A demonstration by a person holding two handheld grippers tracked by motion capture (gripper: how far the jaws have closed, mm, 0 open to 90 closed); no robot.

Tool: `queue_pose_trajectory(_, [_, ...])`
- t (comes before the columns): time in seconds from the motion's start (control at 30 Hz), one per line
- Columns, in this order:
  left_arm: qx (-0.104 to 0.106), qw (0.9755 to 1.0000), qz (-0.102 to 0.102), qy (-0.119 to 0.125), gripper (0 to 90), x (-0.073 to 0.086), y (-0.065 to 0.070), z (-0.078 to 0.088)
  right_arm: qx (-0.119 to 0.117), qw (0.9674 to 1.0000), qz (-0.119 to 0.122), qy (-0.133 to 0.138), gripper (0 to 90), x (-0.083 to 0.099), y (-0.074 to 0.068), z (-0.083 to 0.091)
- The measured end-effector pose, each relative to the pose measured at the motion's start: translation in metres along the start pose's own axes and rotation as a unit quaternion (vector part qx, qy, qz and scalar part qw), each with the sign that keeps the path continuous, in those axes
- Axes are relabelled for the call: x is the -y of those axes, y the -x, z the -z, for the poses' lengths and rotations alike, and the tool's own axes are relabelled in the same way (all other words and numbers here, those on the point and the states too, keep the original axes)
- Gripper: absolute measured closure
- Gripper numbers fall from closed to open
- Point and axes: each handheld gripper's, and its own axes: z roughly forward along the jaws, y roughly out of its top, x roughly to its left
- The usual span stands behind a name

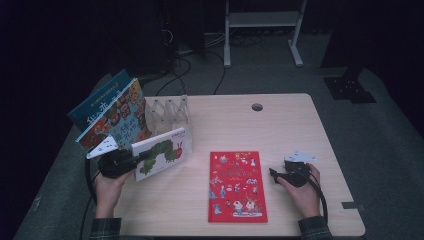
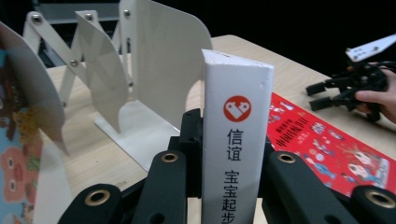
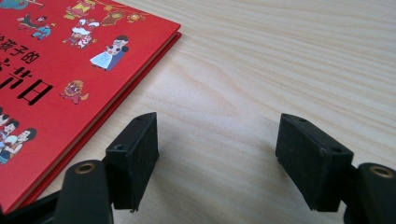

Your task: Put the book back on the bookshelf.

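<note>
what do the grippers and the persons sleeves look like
Both are black two-jaw tools. The left gripper and right gripper each carry a grey three-cornered plate on top and trail a black cable. Brass-coloured rivets mark the jaw links. The sleeves are dark plaid.

Place: a dim lab or recording room.
Signs: bare wooden desk [image 1: 300,125], cables [image 1: 175,65] on grey carpet at 11 o'clock, white metal stand [image 1: 262,30] at 12.

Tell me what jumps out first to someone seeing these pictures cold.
The red book lying flat mid-table grabs the eye, with the open right gripper resting just beside it. At the left, the left gripper clamps a white caterpillar book upright by its spine, in front of the white folding rack already holding two books.
</note>
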Motion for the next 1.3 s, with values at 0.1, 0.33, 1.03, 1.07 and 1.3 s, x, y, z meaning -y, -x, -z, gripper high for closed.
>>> queue_pose_trajectory(0.1, [-0.016,0.9999,-0.004,0.0,75.2,-0.003,-0.003,-0.004,0.0,1.0,0.0,0.0,28.7,0.0,0.0,0.0])
queue_pose_trajectory(0.33, [-0.042,0.999,-0.011,0.012,75.1,-0.011,-0.007,-0.016,0.002,1.0,-0.001,0.0,28.7,0.0,0.0,0.0])
queue_pose_trajectory(1.03, [-0.087,0.9958,-0.005,0.03,75.1,-0.026,-0.032,-0.074,0.003,1.0,-0.002,0.001,28.7,0.0,0.0,-0.001])
queue_pose_trajectory(1.07, [-0.089,0.9955,0.002,0.032,75.1,-0.025,-0.033,-0.077,0.003,1.0,-0.002,0.001,28.7,0.0,0.0,-0.001])
queue_pose_trajectory(1.3, [-0.102,0.9941,0.003,0.037,75.1,-0.024,-0.036,-0.086,0.003,1.0,-0.002,0.001,28.7,-0.001,0.0,-0.001])
